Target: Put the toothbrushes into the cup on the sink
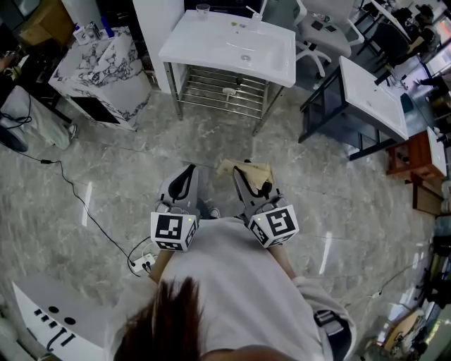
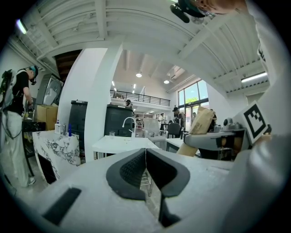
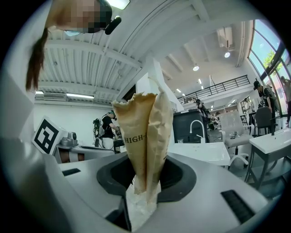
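A tan paper toothbrush pack (image 3: 145,136) stands upright between the pads of my right gripper (image 3: 145,170), which is shut on it. In the head view the pack (image 1: 248,171) pokes out ahead of that right gripper (image 1: 248,185). My left gripper (image 1: 184,180) is held beside it at waist height. Its jaws (image 2: 145,154) are pressed together with nothing between them. The white sink (image 1: 232,44) stands some way ahead across the floor, with a small clear cup (image 1: 203,9) on its back left corner. The cup (image 2: 112,134) and the sink top (image 2: 122,144) also show in the left gripper view.
A marble-patterned counter (image 1: 106,67) stands to the sink's left and a second white basin on a dark frame (image 1: 372,95) to its right. A wire rack (image 1: 220,90) sits under the sink. A cable and power strip (image 1: 141,265) lie on the floor at my left. A person (image 2: 16,123) stands far left.
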Demonstrator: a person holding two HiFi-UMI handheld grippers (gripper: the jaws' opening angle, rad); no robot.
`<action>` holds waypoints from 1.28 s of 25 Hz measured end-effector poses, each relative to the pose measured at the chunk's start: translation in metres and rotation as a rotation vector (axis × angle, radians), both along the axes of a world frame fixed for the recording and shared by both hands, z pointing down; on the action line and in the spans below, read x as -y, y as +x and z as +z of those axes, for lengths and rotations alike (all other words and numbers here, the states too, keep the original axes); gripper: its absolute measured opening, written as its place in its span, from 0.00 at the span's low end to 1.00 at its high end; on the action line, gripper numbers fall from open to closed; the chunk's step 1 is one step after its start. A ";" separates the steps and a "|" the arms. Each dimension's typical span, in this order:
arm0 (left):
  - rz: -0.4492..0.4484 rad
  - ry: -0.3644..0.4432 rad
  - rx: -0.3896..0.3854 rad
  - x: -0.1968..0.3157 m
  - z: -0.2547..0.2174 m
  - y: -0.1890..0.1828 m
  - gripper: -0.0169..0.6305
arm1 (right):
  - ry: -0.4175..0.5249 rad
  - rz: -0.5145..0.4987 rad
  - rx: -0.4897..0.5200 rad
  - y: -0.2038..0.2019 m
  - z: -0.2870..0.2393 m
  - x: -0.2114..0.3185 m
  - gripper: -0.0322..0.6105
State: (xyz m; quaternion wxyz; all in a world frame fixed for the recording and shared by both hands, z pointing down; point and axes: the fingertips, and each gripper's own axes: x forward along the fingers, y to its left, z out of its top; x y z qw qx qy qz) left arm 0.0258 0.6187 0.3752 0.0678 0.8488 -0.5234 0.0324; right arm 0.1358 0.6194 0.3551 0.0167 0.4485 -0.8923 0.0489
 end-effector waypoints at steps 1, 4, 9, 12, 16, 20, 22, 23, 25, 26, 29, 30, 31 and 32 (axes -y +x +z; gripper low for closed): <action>0.004 0.000 -0.001 0.002 0.000 0.000 0.05 | -0.002 -0.003 -0.002 -0.002 0.001 0.002 0.23; 0.010 -0.007 -0.004 0.012 0.003 -0.002 0.05 | -0.013 -0.001 -0.005 -0.004 0.004 0.012 0.23; 0.014 -0.024 -0.013 0.036 0.009 -0.013 0.05 | -0.041 0.032 -0.015 -0.008 0.012 0.036 0.23; 0.023 -0.031 -0.018 0.060 0.012 -0.022 0.05 | -0.048 0.043 -0.020 -0.016 0.014 0.058 0.23; 0.041 -0.029 -0.022 0.099 0.007 -0.036 0.05 | -0.051 0.064 -0.020 -0.029 0.009 0.095 0.23; 0.053 -0.013 -0.015 0.138 -0.004 -0.054 0.05 | -0.029 0.074 -0.016 -0.047 -0.002 0.130 0.23; 0.063 -0.003 -0.010 0.156 -0.008 -0.061 0.05 | -0.020 0.076 -0.018 -0.054 -0.007 0.147 0.23; 0.069 0.001 -0.007 0.163 -0.009 -0.064 0.05 | -0.018 0.078 -0.020 -0.057 -0.008 0.155 0.23; 0.081 0.004 -0.003 0.174 -0.010 -0.070 0.05 | -0.021 0.093 -0.021 -0.061 -0.008 0.167 0.23; 0.086 0.005 -0.002 0.179 -0.010 -0.072 0.05 | -0.024 0.102 -0.021 -0.062 -0.008 0.171 0.23; 0.097 0.007 -0.003 0.193 -0.010 -0.079 0.05 | -0.024 0.116 -0.027 -0.066 -0.006 0.185 0.23; 0.100 0.009 -0.004 0.198 -0.010 -0.081 0.05 | -0.025 0.121 -0.028 -0.067 -0.006 0.189 0.23; 0.102 0.010 -0.005 0.202 -0.010 -0.083 0.05 | -0.028 0.129 -0.028 -0.069 -0.005 0.193 0.23; 0.105 0.010 -0.006 0.205 -0.010 -0.086 0.05 | -0.030 0.138 -0.029 -0.070 -0.004 0.196 0.23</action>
